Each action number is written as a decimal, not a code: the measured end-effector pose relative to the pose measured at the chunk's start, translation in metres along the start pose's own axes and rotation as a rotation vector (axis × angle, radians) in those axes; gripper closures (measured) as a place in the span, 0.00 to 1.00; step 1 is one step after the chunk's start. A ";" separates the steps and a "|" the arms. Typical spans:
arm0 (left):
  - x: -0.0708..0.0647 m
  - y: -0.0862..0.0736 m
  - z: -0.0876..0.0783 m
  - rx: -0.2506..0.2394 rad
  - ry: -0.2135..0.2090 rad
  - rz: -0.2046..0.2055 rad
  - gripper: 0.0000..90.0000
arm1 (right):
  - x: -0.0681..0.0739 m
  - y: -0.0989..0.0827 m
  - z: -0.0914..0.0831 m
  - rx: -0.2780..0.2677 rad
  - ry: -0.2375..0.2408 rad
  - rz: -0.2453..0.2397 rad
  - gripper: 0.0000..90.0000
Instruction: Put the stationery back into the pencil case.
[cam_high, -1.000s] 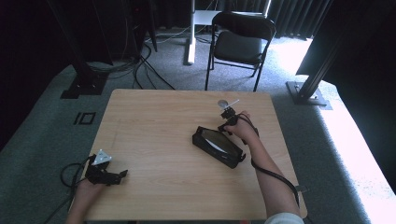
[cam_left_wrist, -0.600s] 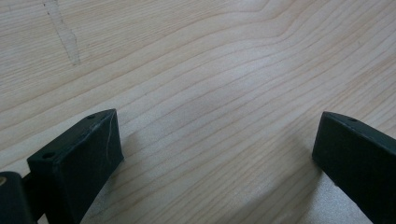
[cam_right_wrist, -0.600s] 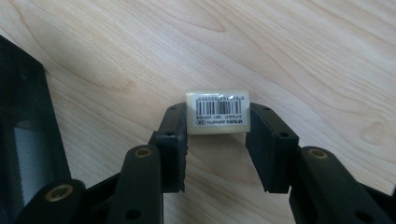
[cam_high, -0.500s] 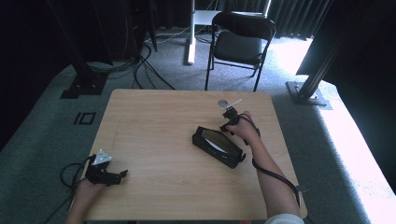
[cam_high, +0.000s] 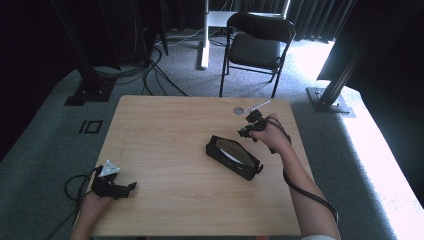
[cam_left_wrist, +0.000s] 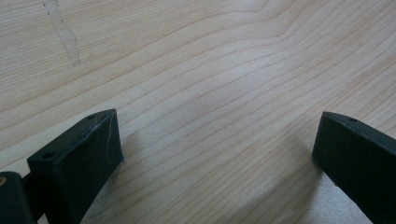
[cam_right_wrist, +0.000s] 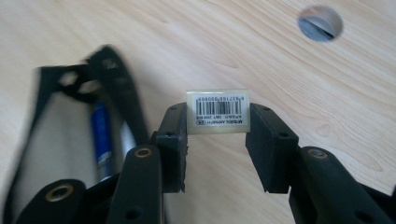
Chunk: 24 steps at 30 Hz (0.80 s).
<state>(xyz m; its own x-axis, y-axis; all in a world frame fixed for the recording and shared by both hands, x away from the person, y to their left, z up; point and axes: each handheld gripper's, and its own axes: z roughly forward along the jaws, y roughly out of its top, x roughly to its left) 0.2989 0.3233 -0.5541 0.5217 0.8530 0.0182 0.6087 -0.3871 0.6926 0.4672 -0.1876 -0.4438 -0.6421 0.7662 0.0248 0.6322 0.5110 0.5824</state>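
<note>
between the right gripper (cam_right_wrist: 217, 140) jaws sits a small barcoded block (cam_right_wrist: 217, 111), print unreadable; left gripper (cam_left_wrist: 215, 154) gapes empty; pouch (cam_right_wrist: 79, 140) blurred, cropped

The table (cam_high: 165, 150) has a light wooden top with clear grain lines — it stands on a grey carpet floor (cam_high: 45, 140). On the right half of the top lies a black pencil case (cam_high: 234, 157), open, placed diagonally; in the right gripper view a blue pen (cam_right_wrist: 102, 140) is visible inside it. Near the far right edge there is a small round hole (cam_high: 238, 110) in the top — through it something grey shows. The left gripper (cam_high: 131, 187) rests on the top at the near left corner, its jaws wide apart above bare wood. Its cable (cam_high: 75, 185) hangs over the left edge.
</note>
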 end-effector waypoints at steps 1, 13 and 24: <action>0.000 0.000 0.000 0.000 0.000 0.000 0.02 | 0.003 0.001 -0.004 -0.014 0.005 -0.005 0.65; 0.000 0.000 0.000 0.000 0.000 0.000 0.02 | 0.044 0.002 -0.030 -0.030 0.094 -0.140 0.65; 0.000 0.000 0.000 0.000 0.000 0.000 0.02 | 0.056 -0.011 -0.015 0.043 0.133 -0.171 0.65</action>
<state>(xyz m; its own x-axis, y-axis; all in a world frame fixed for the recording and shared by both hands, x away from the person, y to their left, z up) 0.2989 0.3233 -0.5541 0.5218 0.8529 0.0183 0.6087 -0.3873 0.6924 0.4178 -0.1563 -0.4367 -0.7917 0.6098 0.0374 0.5248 0.6475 0.5525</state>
